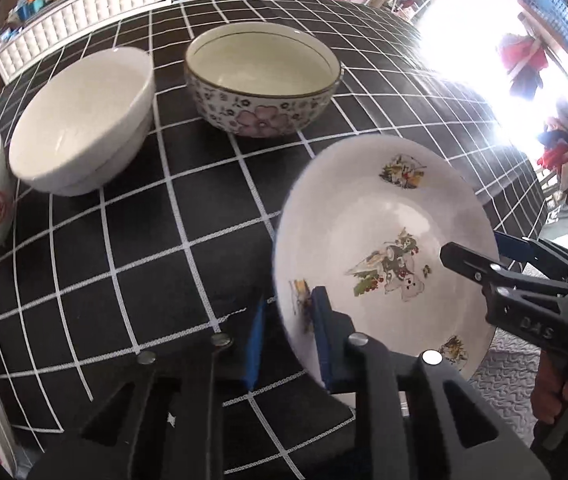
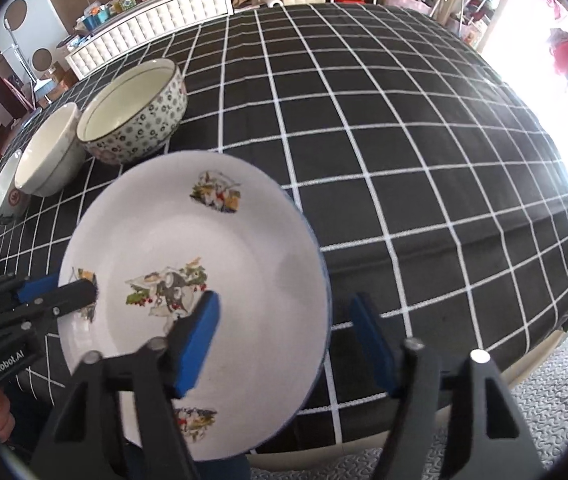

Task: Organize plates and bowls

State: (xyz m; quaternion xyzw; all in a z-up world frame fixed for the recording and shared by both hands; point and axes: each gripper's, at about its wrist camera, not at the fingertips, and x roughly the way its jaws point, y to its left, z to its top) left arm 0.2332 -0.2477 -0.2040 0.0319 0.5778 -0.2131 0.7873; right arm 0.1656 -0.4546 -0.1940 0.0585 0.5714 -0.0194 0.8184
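Left gripper [image 1: 288,344] fingers clamped the plate [image 1: 384,256] rim, plate tilted above the worktop [image 1: 143,248]. Right gripper [image 2: 288,344] fingers wide apart, straddling the opposite rim. Bowls [image 1: 261,80] ahead-left.

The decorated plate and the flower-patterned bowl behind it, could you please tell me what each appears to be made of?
The decorated plate looks like glazed ceramic or possibly enamelled metal: smooth glossy white, printed floral decals, thin blue rim. The flower-patterned bowl looks like glazed stoneware or porcelain: thick wall, shiny cream interior, dark rim line, printed blossoms outside.
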